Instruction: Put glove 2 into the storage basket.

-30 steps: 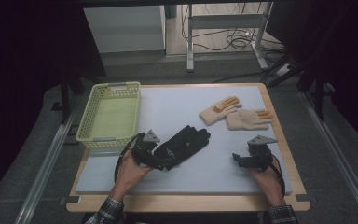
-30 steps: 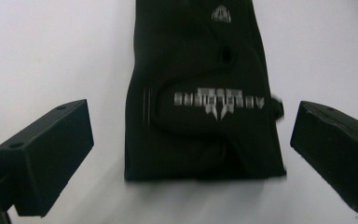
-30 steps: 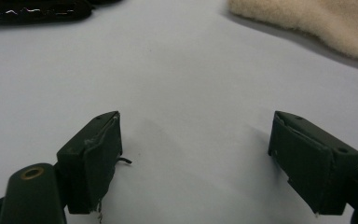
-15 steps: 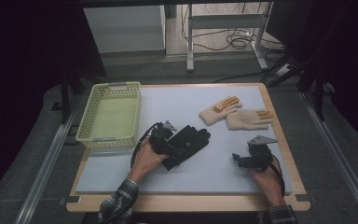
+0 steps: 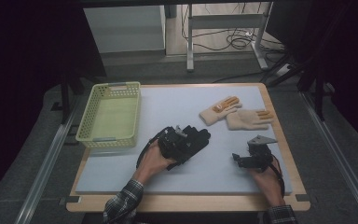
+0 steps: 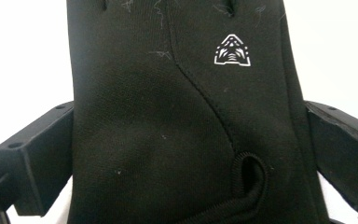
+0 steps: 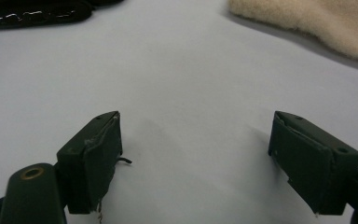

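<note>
A black glove (image 5: 192, 140) is seen near the middle of the high view, lying on the pale mat of the worktop (image 5: 168, 102), with the left claw (image 5: 179, 145) placed over its lower part. In the left claw view the glove (image 6: 186, 116) is seen between the two jaws, which stand wide apart at its two edges; whether they already press on the fabric cannot be told, and no fold is seen there. The glove is of a smooth, thin, dark fabric with stitched seams, a small white triangular logo (image 6: 232, 50) and a corded loop (image 6: 249, 179) near the cuff. It is judged to be light, soft and limp, so it will hang and fold when lifted. It is not fragile. A firm hold is best taken across the cuff or palm, where the material is doubled.

The right claw (image 5: 244, 159) is rested at the lower right of the high view, well apart from the black glove. Its jaws are wide open and nothing is held between them.

Two beige gloves (image 5: 235, 114) with orange fingertips lie at the upper right of the mat, touching each other. An empty yellow-green basket (image 5: 86, 135) stands at the left.
</note>
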`<state>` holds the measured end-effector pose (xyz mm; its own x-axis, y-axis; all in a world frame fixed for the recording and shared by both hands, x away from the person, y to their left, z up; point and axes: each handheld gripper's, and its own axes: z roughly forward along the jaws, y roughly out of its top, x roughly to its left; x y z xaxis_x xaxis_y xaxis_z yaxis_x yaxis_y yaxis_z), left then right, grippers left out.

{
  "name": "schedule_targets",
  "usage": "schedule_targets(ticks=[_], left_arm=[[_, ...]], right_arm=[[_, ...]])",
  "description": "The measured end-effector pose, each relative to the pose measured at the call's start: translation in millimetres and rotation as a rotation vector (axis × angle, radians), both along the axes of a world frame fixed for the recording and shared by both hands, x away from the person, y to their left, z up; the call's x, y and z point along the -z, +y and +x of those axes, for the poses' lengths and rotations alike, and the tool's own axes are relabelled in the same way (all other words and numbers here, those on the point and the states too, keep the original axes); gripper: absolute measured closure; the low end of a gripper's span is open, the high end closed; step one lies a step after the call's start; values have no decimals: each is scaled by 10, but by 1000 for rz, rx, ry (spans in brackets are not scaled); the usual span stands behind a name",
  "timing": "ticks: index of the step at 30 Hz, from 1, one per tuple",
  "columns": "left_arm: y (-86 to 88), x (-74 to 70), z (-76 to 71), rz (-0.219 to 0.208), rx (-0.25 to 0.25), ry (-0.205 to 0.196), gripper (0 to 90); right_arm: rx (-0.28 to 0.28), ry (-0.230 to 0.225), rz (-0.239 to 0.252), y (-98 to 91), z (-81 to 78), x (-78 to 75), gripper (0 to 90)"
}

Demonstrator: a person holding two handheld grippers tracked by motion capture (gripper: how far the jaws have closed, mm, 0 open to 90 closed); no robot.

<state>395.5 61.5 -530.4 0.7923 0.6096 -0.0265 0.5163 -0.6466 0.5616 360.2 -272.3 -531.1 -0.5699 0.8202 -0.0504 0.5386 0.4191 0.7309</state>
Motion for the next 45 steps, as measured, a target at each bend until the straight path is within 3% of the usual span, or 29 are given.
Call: schedule_targets(ticks=[2, 4, 9, 11, 13, 17, 22, 24, 45], left_arm=[[-17, -4, -14, 9, -4, 3, 0], [-52, -24, -60, 52, 12, -1, 1], [-70, -88, -87, 66, 17, 16, 154], [-53, -118, -87, 69, 16, 12, 261], [-10, -142, -72, 55, -1, 7, 477], [32, -138, -53, 22, -48, 12, 618], [118, -151, -18, -60, -95, 50, 648], [134, -177, -18, -69, -109, 46, 648], [460, -854, 130, -39, -262, -67, 641]], right_arm=[[0, 0, 0, 0, 0, 0, 170], [0, 0, 0, 0, 0, 0, 170], [-1, -1, -1, 2, 0, 1, 170], [0, -1, -2, 2, -1, 1, 170], [1, -1, -2, 4, -1, 2, 170], [1, -2, -1, 5, -1, 3, 170], [0, -1, -1, 3, 0, 1, 170], [0, -1, -1, 2, 0, 1, 170], [2, 0, 0, 4, -3, 2, 170]])
